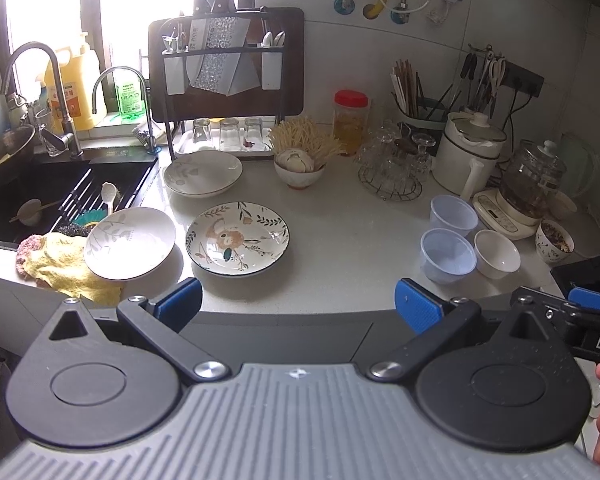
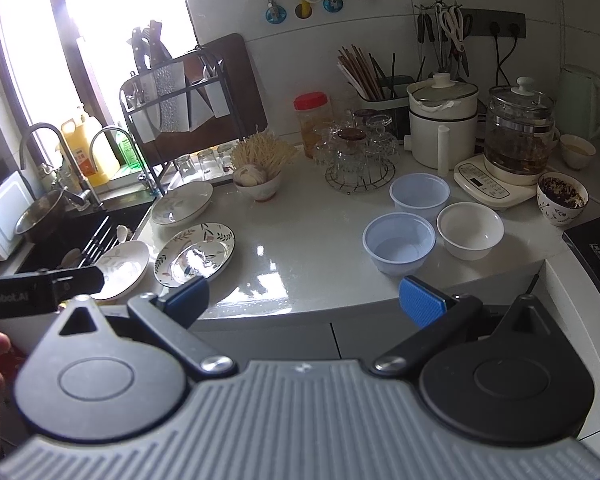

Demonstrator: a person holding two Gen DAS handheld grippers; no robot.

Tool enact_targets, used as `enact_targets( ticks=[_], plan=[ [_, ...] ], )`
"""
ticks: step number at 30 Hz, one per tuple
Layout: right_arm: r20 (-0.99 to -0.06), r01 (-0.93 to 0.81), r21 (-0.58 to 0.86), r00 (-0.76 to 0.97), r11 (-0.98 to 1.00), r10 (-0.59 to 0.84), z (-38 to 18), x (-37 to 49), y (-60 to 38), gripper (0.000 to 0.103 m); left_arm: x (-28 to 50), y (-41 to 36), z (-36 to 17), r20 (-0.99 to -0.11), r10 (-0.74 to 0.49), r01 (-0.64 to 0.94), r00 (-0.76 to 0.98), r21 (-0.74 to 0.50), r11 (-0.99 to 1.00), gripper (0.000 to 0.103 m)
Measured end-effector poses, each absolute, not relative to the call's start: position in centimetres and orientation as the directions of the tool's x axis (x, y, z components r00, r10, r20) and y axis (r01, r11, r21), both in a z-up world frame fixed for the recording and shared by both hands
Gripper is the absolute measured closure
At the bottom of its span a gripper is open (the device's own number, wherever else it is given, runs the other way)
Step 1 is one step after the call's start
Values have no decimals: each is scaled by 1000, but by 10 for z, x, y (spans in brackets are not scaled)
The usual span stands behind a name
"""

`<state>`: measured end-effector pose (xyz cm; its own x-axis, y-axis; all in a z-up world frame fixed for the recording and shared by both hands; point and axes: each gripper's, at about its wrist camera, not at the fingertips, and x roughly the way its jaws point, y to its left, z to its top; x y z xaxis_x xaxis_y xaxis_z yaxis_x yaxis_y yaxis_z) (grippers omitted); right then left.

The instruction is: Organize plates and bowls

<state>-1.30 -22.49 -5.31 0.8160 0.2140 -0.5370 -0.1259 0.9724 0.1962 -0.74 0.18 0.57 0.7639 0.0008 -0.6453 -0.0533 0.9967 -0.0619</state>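
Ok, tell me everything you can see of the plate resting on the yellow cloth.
The plate is round, shallow and white, ceramic by its look, with a faint grey leaf sprig across its inside. It appears empty. It sits tilted: its left part lies on the yellow cloth at the counter's front, beside the sink. The floral plate lies close on its right; whether they touch is unclear. Neither gripper touches it.

In the left wrist view the right hand-held gripper [image 1: 592, 304] carries a white strip reading "DA", cut off by the frame edge. In the right wrist view the left hand-held gripper [image 2: 80, 280] bears "Robot.AI", its start cut off. Labels on the yellow jug [image 1: 74, 88] and green bottle [image 1: 129, 94] are too blurred to read.
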Motion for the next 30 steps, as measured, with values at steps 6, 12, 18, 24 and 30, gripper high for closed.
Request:
enact_targets(
  ticks=[6, 12, 18, 24, 30],
  plan=[
    [-533, -127, 217, 815, 968, 227, -53, -12, -227, 0, -3, 2, 5, -655, -1, -55, 756, -65, 996, 0],
    [-529, -132, 237, 813, 962, 242, -54, -9, -223, 0, 3, 6, 5, -660, -4, -52, 751, -66, 996, 0],
    [-531, -114, 221, 819, 969, 218, -54, -2, -219, 0, 12, 8, 2, -663, -11, -40, 749, -61, 997, 0],
    [-521, -91, 227, 830, 970, 200, -54, 10, -211, 0, 27, 18, -5, -667, -43, 1, 744, -64, 998, 0],
    [-513, -85, 236, 835, 968, 199, -51, 24, -193, 0, 48, 37, -5, -673, -70, 27, 736, -74, 997, 0]
  ],
)
